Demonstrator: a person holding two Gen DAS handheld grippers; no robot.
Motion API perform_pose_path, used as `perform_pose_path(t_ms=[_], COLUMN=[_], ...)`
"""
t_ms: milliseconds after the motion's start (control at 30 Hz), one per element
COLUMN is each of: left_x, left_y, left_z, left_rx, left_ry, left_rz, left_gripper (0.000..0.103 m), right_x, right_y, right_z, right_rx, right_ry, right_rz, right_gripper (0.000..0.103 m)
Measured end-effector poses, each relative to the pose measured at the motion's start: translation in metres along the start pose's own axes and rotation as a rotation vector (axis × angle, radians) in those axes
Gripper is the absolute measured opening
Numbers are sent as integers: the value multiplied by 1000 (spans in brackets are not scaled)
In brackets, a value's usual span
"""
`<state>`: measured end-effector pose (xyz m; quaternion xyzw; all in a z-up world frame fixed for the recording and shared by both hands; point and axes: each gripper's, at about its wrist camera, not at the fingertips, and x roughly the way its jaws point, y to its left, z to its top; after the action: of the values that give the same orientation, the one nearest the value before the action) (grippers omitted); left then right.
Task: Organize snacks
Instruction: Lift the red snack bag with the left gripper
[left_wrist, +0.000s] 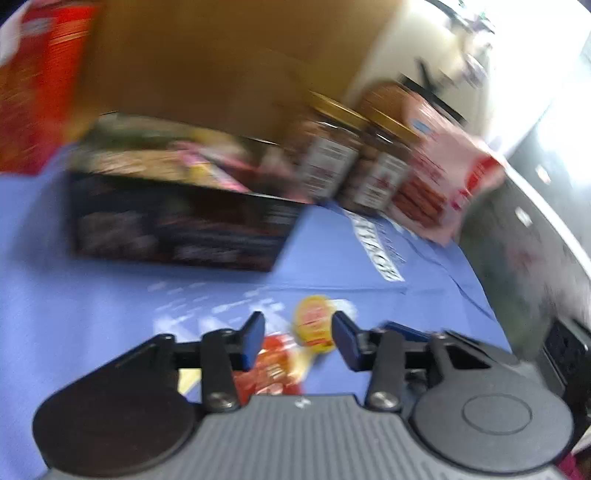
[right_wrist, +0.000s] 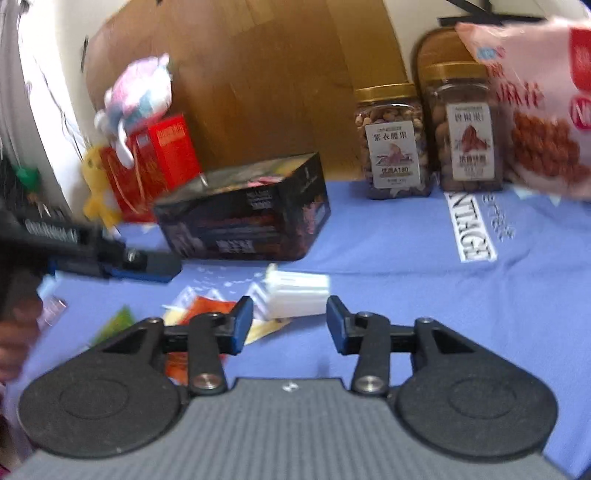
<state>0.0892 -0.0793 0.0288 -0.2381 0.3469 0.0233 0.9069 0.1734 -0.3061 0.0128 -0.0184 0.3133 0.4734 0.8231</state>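
Observation:
My left gripper hangs open just above the blue cloth. A round yellow-and-red snack packet lies on the cloth between and just beyond its blue pads, untouched, and a red packet lies under its left finger. My right gripper is open too, with nothing between its pads. A white packet lies just past its tips, with orange packets and a green one to the left. An open black box holding snacks stands beyond. The left gripper reaches in from the left.
Two gold-lidded nut jars and a pink snack bag stand at the back right. A red box, a plush toy and a yellow toy sit back left, before a brown board.

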Motion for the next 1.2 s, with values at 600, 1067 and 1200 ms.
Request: perform_pose_path(t_ms=[600, 1067, 1200], left_x=[-3, -43, -31], left_y=[-9, 42, 53], left_z=[36, 39, -2], left_rx=[69, -80, -150], left_ry=[-116, -193, -36], left_rz=[-5, 28, -19], left_gripper=[27, 33, 33], right_x=[34, 47, 26], right_y=[35, 31, 11], right_z=[38, 63, 24], right_rx=[-119, -100, 113], right_ry=[-91, -143, 25], right_rz=[-18, -28, 140], right_gripper=[47, 50, 50])
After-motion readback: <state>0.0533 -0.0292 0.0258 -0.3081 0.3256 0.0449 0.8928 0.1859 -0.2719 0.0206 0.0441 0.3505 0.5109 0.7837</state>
